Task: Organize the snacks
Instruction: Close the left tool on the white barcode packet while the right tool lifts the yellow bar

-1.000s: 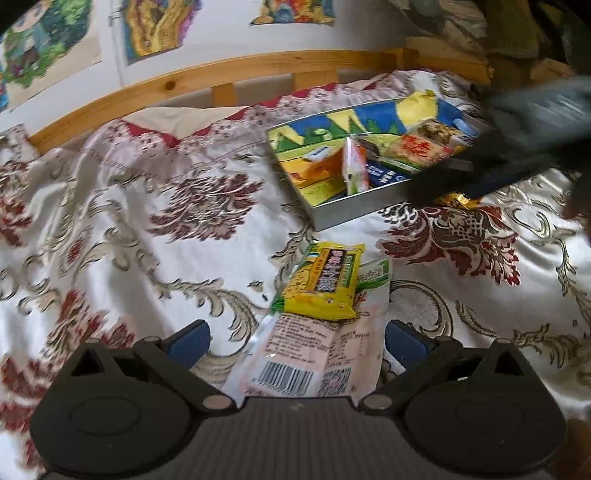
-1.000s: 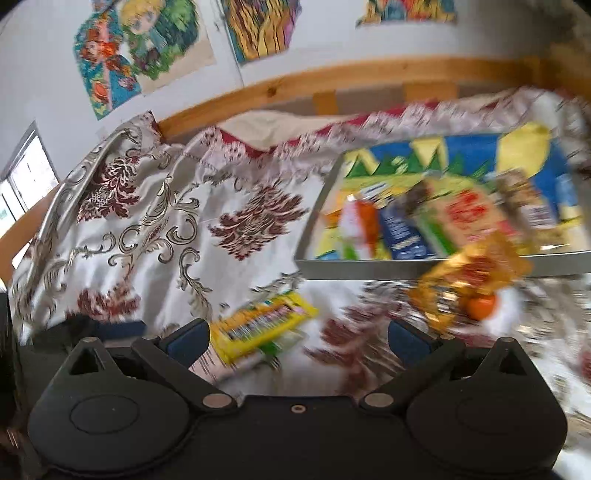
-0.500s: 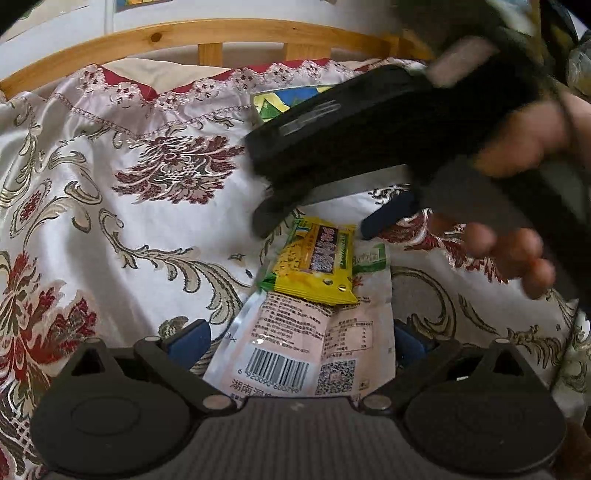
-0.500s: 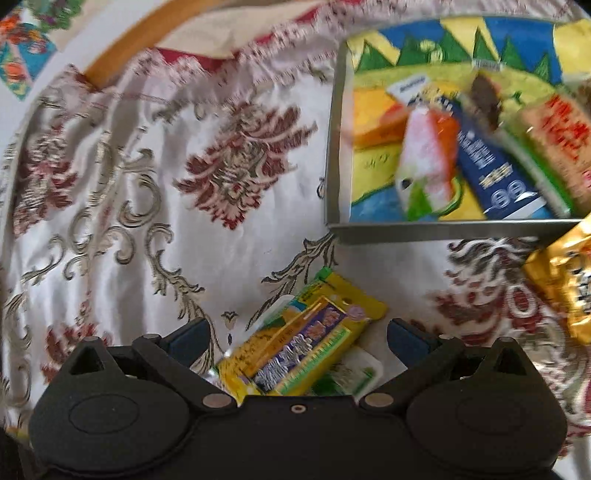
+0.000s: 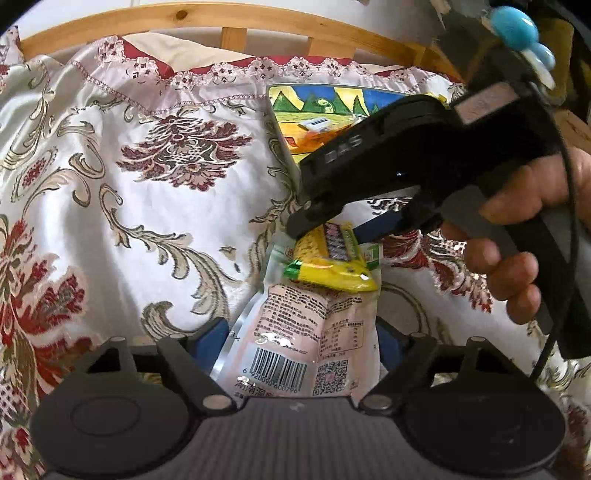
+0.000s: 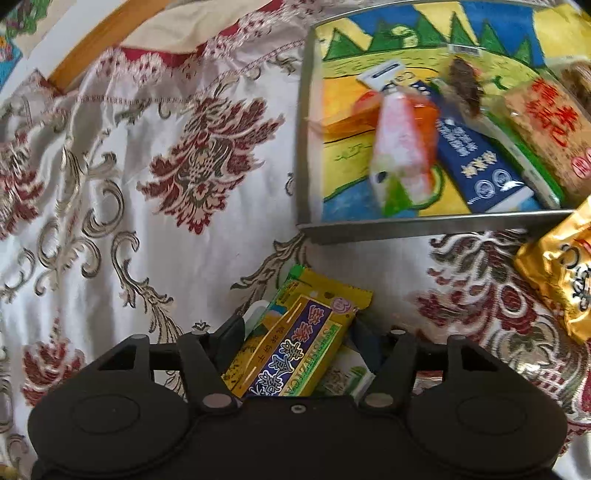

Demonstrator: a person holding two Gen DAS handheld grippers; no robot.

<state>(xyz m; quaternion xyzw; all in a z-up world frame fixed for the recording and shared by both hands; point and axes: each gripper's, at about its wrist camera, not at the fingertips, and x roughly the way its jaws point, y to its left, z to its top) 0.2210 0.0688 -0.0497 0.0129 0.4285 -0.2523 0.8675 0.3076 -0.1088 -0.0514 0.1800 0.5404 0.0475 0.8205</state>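
Observation:
A yellow snack packet lies across a white packet with a barcode on the patterned bedspread. In the right wrist view the yellow packet sits between my right gripper's fingers, which have closed in against its sides. In the left wrist view my right gripper reaches down over the yellow packet. My left gripper has its fingers close on both sides of the white packet's near end. A metal tray with a cartoon-print bottom holds several snacks behind.
A gold foil packet lies on the bedspread right of the tray's front edge. A wooden bed rail runs along the back. The bedspread stretches out to the left.
Both grippers moved down and forward onto the two packets. Their fingers narrowed around the packets. My right gripper came in from the right over the yellow packet.

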